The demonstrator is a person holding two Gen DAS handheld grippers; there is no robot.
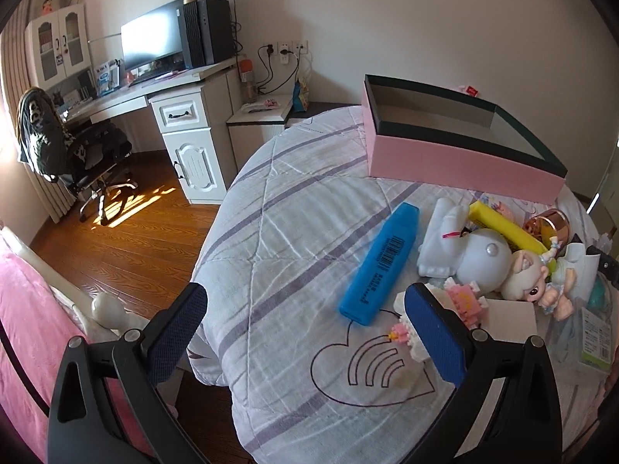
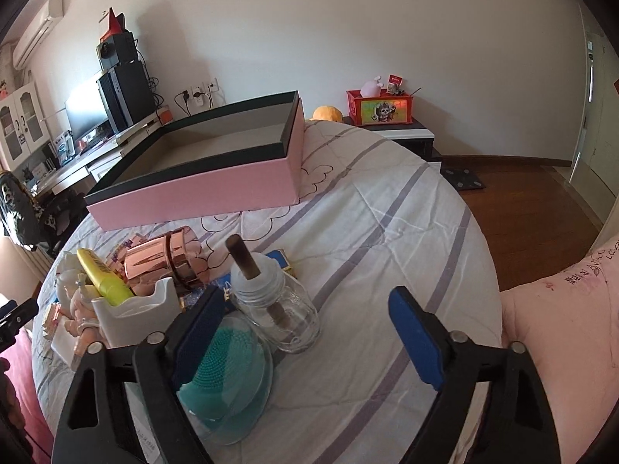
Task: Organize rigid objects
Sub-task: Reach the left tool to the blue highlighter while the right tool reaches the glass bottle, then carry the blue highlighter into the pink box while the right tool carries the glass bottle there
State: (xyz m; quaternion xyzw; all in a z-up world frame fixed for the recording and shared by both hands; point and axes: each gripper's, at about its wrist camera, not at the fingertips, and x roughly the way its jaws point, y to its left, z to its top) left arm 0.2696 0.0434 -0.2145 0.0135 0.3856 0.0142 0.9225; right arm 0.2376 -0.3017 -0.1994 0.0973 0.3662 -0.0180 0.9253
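An open pink box (image 1: 456,154) with a dark rim lies on the bed; it also shows in the right wrist view (image 2: 201,189). A blue highlighter (image 1: 381,263), a white figurine (image 1: 472,251), a yellow highlighter (image 1: 506,228), a doll (image 1: 541,278) and a pink brick toy (image 1: 464,297) lie before my open, empty left gripper (image 1: 305,309). My right gripper (image 2: 305,309) is open and empty. A glass jar with a stick (image 2: 278,301) stands between its fingers, nearer the left one. A teal brush in a clear case (image 2: 228,371) and a rose-gold cup (image 2: 162,263) lie at its left.
The striped quilt (image 1: 294,201) covers the bed. A desk with a monitor (image 1: 154,38), an office chair (image 1: 77,154) and wood floor are left of the bed. A white holder (image 2: 135,309) and a red box on a low cabinet (image 2: 381,110) show in the right wrist view.
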